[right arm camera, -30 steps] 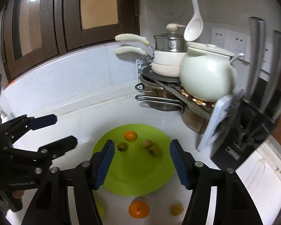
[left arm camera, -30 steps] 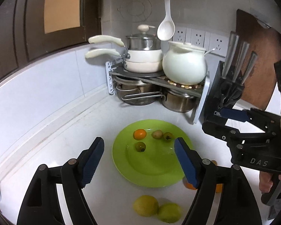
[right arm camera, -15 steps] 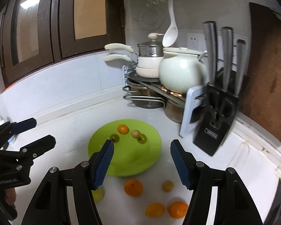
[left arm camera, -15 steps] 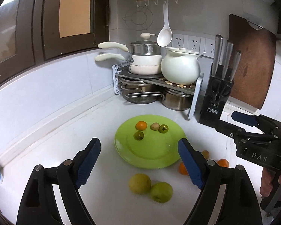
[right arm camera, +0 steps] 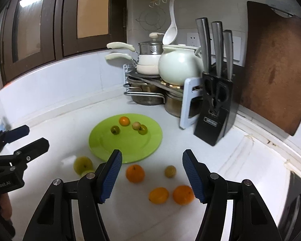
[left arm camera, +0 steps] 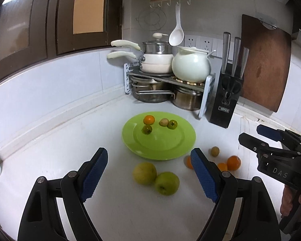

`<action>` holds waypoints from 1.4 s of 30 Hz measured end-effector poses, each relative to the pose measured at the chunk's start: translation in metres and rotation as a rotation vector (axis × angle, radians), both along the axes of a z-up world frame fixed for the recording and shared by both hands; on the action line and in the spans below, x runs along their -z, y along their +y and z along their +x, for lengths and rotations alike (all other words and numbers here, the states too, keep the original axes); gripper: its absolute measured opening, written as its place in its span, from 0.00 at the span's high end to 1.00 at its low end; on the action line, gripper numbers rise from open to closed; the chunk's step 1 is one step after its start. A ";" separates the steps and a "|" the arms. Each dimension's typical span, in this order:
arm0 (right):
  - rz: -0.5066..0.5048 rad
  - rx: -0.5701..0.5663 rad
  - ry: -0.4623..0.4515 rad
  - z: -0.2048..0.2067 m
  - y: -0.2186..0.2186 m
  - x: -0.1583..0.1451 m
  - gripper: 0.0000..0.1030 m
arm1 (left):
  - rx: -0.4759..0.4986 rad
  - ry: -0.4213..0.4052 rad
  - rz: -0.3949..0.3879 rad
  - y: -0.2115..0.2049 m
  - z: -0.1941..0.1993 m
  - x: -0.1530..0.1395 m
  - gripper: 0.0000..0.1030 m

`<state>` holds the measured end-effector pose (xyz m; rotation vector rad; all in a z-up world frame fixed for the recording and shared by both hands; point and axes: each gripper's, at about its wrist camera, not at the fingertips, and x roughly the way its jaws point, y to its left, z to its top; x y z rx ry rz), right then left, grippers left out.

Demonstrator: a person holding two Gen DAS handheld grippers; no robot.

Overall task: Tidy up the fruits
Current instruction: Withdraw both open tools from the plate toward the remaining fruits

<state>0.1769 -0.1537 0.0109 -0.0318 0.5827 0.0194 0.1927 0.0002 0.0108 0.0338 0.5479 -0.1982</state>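
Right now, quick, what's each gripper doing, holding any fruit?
Left gripper: open, holding nothing; the two green apples lie on the counter ahead of it.
Right gripper: open, holding nothing; the oranges lie loose below.

You see four small fruits (left arm camera: 148, 119) on the green plate (left arm camera: 176, 148); apples (left arm camera: 144, 173) and oranges (right arm camera: 135, 173) lie beside it.

White tabletop (left arm camera: 70, 140), green plate (left arm camera: 160, 148) mid-surface, apples (left arm camera: 144, 173) and oranges (right arm camera: 135, 173) loose nearer the front edge, pot rack (left arm camera: 168, 76) and knife block (left arm camera: 224, 102) in the back corner
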 end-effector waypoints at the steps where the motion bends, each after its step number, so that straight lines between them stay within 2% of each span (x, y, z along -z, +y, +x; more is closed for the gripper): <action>1: 0.004 -0.002 0.005 -0.002 -0.001 0.002 0.38 | 0.000 0.001 0.003 -0.002 -0.003 0.002 0.18; 8: 0.011 -0.018 0.038 -0.009 -0.007 0.018 0.38 | -0.007 0.016 0.010 -0.009 -0.010 0.017 0.18; 26: 0.007 -0.087 0.173 0.013 -0.017 0.066 0.38 | -0.011 0.162 -0.004 -0.022 0.013 0.068 0.19; 35: -0.038 -0.130 0.209 0.025 -0.016 0.079 0.39 | -0.010 0.199 0.000 -0.027 0.023 0.083 0.26; 42: -0.080 -0.166 0.219 0.030 -0.014 0.085 0.39 | -0.011 0.250 -0.036 -0.029 0.034 0.096 0.31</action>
